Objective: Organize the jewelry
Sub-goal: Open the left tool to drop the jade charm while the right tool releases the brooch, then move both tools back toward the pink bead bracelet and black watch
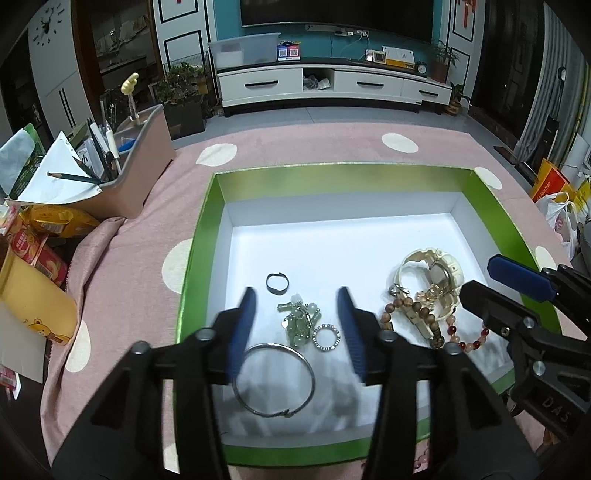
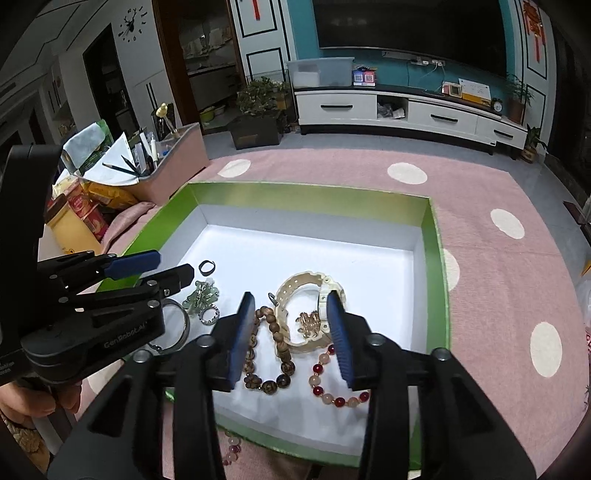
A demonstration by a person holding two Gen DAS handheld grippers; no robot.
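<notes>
Hovering over the green box (image 1: 199,229), the left hand-held gripper (image 1: 297,328) and right hand-held gripper (image 2: 291,325) both gape, holding nothing, above the jade charm bracelet (image 1: 300,321) and beige watch (image 2: 314,295).

A home living room: a large wall-mounted television (image 1: 336,11) hangs on a teal wall above a low white TV cabinet (image 1: 332,85) with drawers. Potted plants (image 2: 258,96) stand on the floor, a deer-shaped wall clock (image 2: 130,26) hangs at left, and snack packets (image 1: 40,236) lie beside the pink polka-dot cloth (image 1: 314,144).
</notes>
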